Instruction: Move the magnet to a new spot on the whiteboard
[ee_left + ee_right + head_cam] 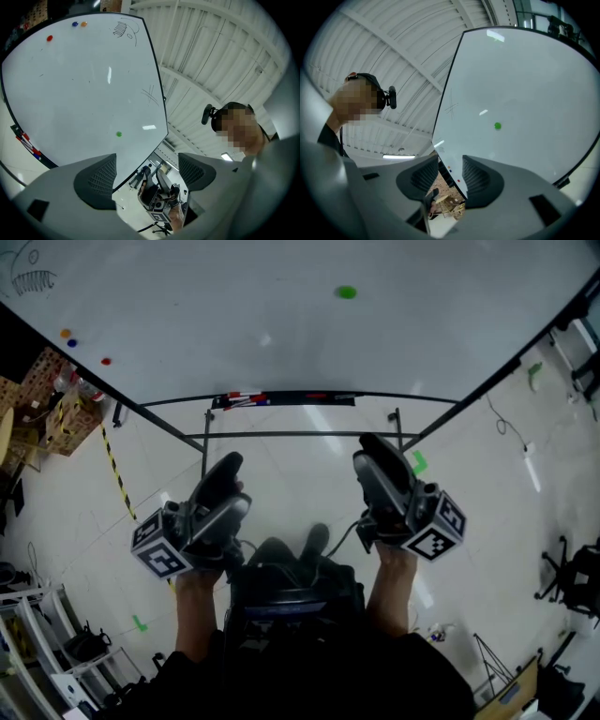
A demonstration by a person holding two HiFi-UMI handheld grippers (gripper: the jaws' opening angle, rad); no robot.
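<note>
A small green magnet [346,292] sticks to the whiteboard [281,334], right of its middle. It also shows in the left gripper view as the green magnet [119,134] and in the right gripper view as the green magnet [497,125]. My left gripper [228,465] and right gripper [375,444] hang low in front of the person, well short of the board. The left gripper [147,171] has its jaws wide apart and empty. Only a narrower gap separates the jaws of the right gripper [450,171], and nothing sits in it.
Red [106,361], orange [65,333] and blue [72,342] magnets cluster at the board's left edge, near a fish sketch [33,279]. A marker tray [281,400] runs under the board. Shelving [47,399] stands left, striped floor tape [117,470] beside it, a chair [572,577] right.
</note>
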